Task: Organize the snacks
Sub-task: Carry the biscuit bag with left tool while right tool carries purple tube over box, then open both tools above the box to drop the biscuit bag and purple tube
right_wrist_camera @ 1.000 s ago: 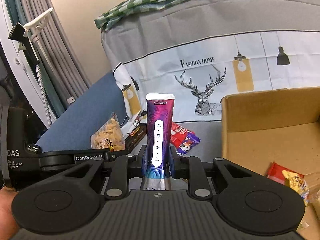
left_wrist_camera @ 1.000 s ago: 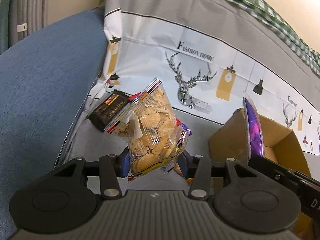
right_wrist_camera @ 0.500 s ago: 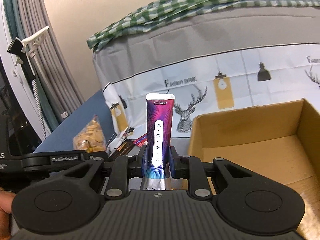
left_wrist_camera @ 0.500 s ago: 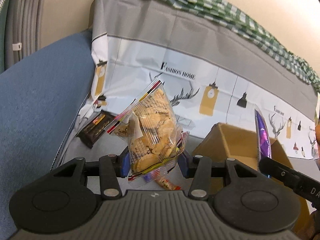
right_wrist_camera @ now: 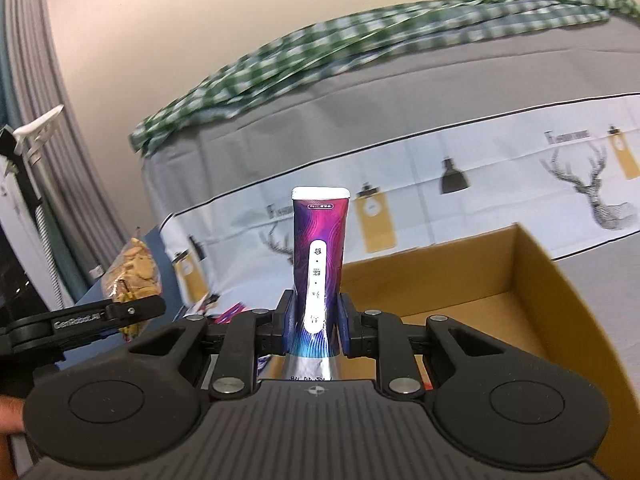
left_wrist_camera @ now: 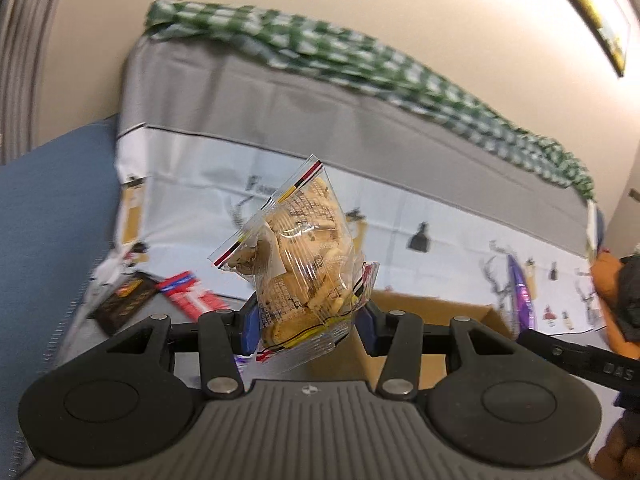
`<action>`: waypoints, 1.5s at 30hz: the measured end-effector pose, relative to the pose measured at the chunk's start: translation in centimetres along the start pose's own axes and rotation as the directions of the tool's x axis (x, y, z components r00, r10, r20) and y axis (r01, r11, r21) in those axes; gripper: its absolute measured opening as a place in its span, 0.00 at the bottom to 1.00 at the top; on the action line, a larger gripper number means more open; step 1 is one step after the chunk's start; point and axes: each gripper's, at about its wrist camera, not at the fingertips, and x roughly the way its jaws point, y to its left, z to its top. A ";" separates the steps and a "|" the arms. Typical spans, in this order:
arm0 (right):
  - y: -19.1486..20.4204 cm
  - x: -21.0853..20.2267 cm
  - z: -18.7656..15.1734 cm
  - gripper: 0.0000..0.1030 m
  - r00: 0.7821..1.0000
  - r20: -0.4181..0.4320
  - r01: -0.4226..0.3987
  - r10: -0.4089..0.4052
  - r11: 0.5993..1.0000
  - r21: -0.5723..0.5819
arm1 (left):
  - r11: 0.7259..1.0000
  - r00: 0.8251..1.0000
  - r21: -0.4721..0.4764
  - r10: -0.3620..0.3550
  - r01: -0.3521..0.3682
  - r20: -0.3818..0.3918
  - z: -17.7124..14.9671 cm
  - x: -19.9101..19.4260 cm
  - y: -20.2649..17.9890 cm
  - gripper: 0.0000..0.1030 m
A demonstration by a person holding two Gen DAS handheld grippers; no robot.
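In the left wrist view, we are gripping a clear bag of biscuits (left_wrist_camera: pixel 304 256) with our left gripper (left_wrist_camera: pixel 306 326), its blue pads pressing on the bag's lower part at the centre of the frame while the bag's striped sealed edge is tilting toward the upper left. Behind the bag, at centre right, the cardboard box (left_wrist_camera: pixel 436 312) is showing its open top. At the left edge of the frame a dark packet (left_wrist_camera: pixel 126 304) and a red packet (left_wrist_camera: pixel 186 294) are lying on the printed cloth (left_wrist_camera: pixel 192 172).

In the right wrist view, we are clamping a purple snack pouch (right_wrist_camera: pixel 319 264) upright in our right gripper (right_wrist_camera: pixel 318 326) at the centre of the frame. The box (right_wrist_camera: pixel 560 308) is filling the lower right just behind it. The biscuit bag (right_wrist_camera: pixel 134 270) is showing at the left edge.
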 end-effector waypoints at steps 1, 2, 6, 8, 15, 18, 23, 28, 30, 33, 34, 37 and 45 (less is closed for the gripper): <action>-0.4 -0.2 0.2 0.22 1.000 0.008 0.011 -0.011 1.000 0.006 | 1.000 1.000 0.004 -0.018 0.018 0.004 -0.1 0.0 -0.7 0.51; -0.8 -0.5 0.3 0.22 1.000 0.015 0.020 -0.020 1.000 0.010 | 0.999 0.999 0.013 -0.040 0.040 0.007 -0.3 0.1 -1.6 0.51; -2.3 -1.1 0.9 0.22 0.996 0.039 0.080 -0.080 0.997 0.020 | 0.992 0.995 0.078 -0.098 0.097 0.012 -0.9 0.4 -4.6 0.51; -3.1 -1.2 1.1 0.22 0.993 0.046 0.104 -0.105 0.994 0.028 | 0.986 0.991 0.106 -0.131 0.130 0.007 -1.2 0.6 -5.9 0.51; -5.4 -1.4 1.8 0.22 0.984 0.056 0.167 -0.170 0.984 0.057 | 0.971 0.980 0.136 -0.192 0.198 -0.059 -2.7 2.1 -7.7 0.51; -6.0 -1.1 1.8 0.22 0.981 0.051 0.185 -0.188 0.981 0.066 | 0.968 0.976 0.135 -0.206 0.214 -0.066 -2.9 2.5 -8.1 0.51; -6.1 -0.8 1.6 0.22 0.980 0.043 0.193 -0.196 0.979 0.067 | 0.957 0.966 0.133 -0.248 0.256 -0.073 -3.3 2.5 -8.7 0.51; -5.8 -1.0 1.7 0.22 0.975 0.070 0.205 -0.209 0.977 0.058 | 0.938 0.951 0.158 -0.301 0.310 -0.076 -3.8 2.1 -9.8 0.51; -5.8 -1.1 1.7 0.22 0.972 0.082 0.215 -0.219 0.975 0.054 | 0.931 0.946 0.167 -0.316 0.325 -0.079 -4.0 2.0 -10.0 0.51; -5.8 -1.1 1.6 0.22 0.969 0.092 0.224 -0.229 0.973 0.055 | 0.923 0.940 0.178 -0.331 0.341 -0.084 -4.2 1.9 -10.3 0.51; -5.7 -1.1 1.6 0.22 0.968 0.095 0.228 -0.233 0.972 0.055 | 0.921 0.939 0.180 -0.335 0.345 -0.085 -4.3 1.9 -10.4 0.51; -5.7 -1.0 1.6 0.22 0.967 0.102 0.230 -0.234 0.972 0.054 | 0.916 0.934 0.184 -0.346 0.357 -0.089 -4.3 1.9 -10.5 0.51; -5.5 -1.1 1.5 0.22 0.966 0.116 0.228 -0.231 0.973 0.043 | 0.903 0.926 0.203 -0.366 0.378 -0.095 -4.4 1.9 -10.7 0.51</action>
